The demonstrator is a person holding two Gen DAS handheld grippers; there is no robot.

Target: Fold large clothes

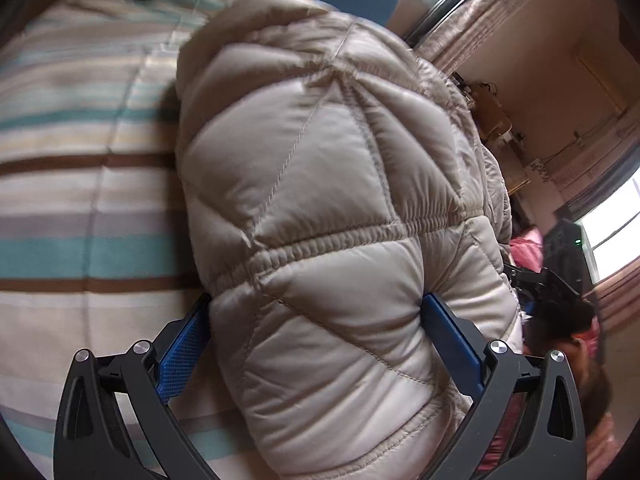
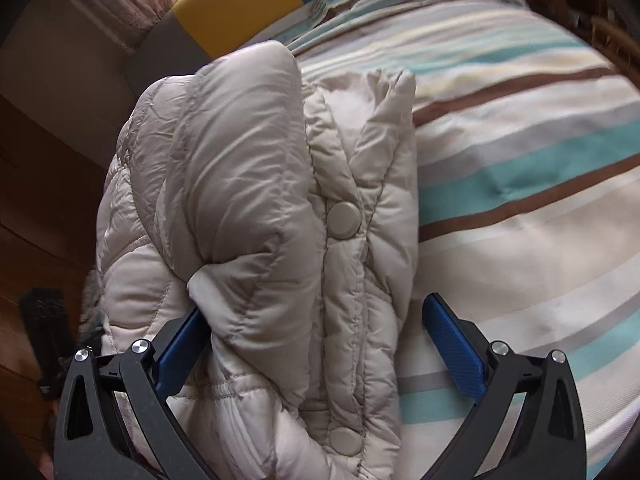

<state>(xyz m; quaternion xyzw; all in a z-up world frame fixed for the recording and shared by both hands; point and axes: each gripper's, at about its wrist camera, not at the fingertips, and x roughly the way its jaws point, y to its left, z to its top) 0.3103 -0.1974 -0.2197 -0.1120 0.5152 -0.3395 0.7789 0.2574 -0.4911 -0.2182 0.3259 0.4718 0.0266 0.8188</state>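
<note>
A beige quilted puffer jacket (image 1: 328,200) fills the left wrist view, bunched up over a striped bedsheet (image 1: 80,184). My left gripper (image 1: 316,320) has its blue pads pressed against both sides of a thick fold of the jacket. In the right wrist view the same jacket (image 2: 256,208) shows its snap buttons (image 2: 344,220) and lies bunched on the sheet (image 2: 520,208). My right gripper (image 2: 316,320) stands wide around the jacket's edge; the left pad touches the fabric, the right pad (image 2: 452,344) stands apart from it.
A yellow and blue headboard (image 2: 236,4) is at the far end of the bed. Curtains and a window (image 1: 616,232) are at the right in the left wrist view. A wooden floor (image 2: 36,208) lies left of the bed.
</note>
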